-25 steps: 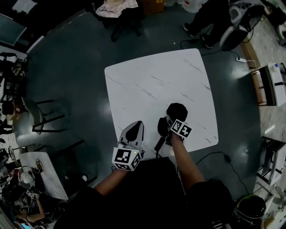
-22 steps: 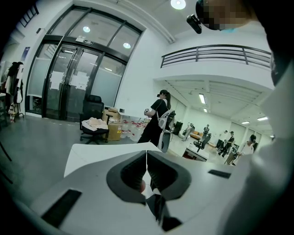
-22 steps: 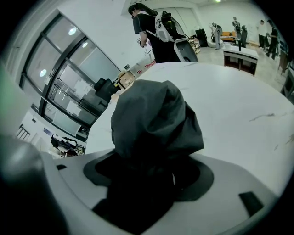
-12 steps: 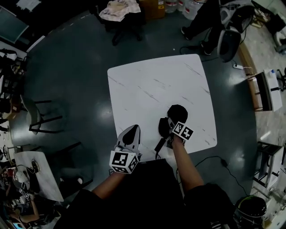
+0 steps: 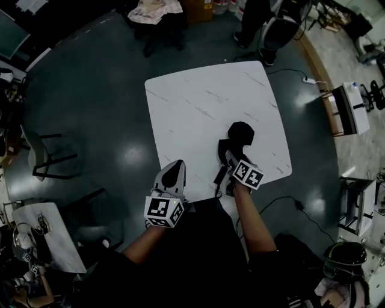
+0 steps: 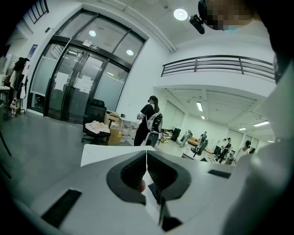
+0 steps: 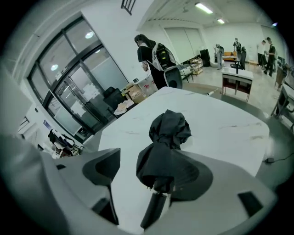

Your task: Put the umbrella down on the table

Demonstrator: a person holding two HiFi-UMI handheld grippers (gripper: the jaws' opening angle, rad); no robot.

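Observation:
A folded black umbrella (image 5: pixel 238 136) lies on the white marbled table (image 5: pixel 198 105), its straight handle (image 5: pixel 219 176) pointing at the near edge. My right gripper (image 5: pixel 230 161) hovers over the handle end with its jaws wide open. In the right gripper view the umbrella (image 7: pixel 164 149) rests on the tabletop, seen between the spread jaws of the right gripper (image 7: pixel 147 173); neither pad presses on it. My left gripper (image 5: pixel 174 172) is at the table's near left edge, shut and empty; in its own view the left gripper (image 6: pixel 147 170) shows both jaws meeting.
A person (image 5: pixel 260 18) stands beyond the table's far right corner by an office chair. Another chair with cloth (image 5: pixel 157 12) is past the far side. Dark chairs (image 5: pixel 48 153) and a small table (image 5: pixel 51 231) stand left. A cable (image 5: pixel 287 201) runs on the floor right.
My right gripper has risen off the umbrella and drawn back toward the near edge, jaws open; the umbrella stays on the table. My left gripper has drifted toward the near edge.

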